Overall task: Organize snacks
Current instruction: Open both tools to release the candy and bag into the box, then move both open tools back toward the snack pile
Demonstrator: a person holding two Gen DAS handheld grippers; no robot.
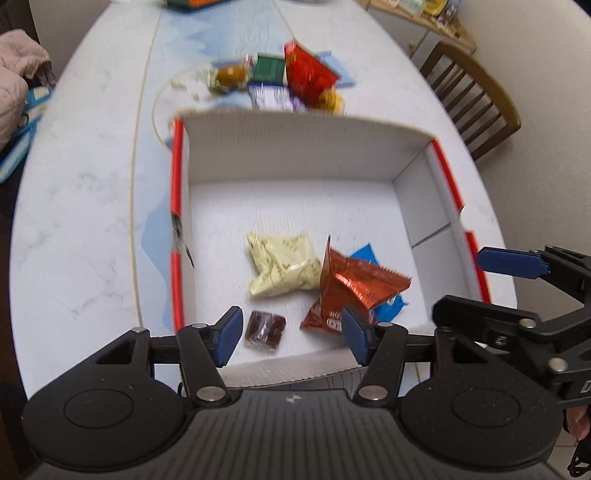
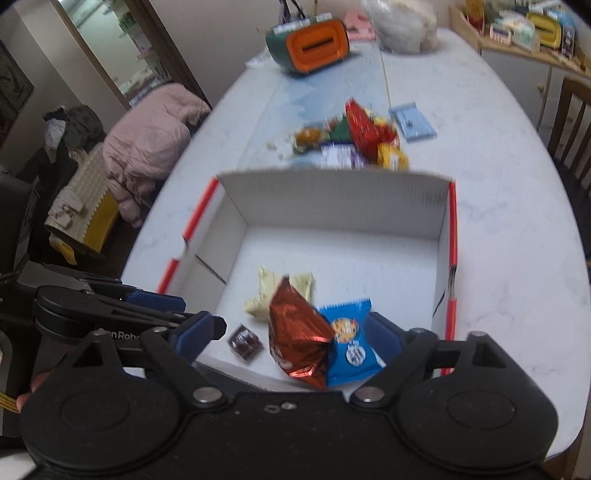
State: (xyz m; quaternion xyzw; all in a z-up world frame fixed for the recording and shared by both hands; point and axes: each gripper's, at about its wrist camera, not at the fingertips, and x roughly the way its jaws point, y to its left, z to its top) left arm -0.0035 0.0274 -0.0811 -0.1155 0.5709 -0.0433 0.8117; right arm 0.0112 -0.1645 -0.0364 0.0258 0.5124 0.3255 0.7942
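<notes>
A white cardboard box with red edges sits on the white table. Inside lie a cream packet, a copper-red foil packet, a blue packet and a small dark brown candy. Beyond the box is a pile of loose snacks. My left gripper is open and empty over the box's near edge. My right gripper is open and empty above the packets; it also shows in the left wrist view.
An orange and green container and a clear bag stand at the table's far end. A light blue packet lies right of the pile. A wooden chair is at the right, a pink jacket at the left.
</notes>
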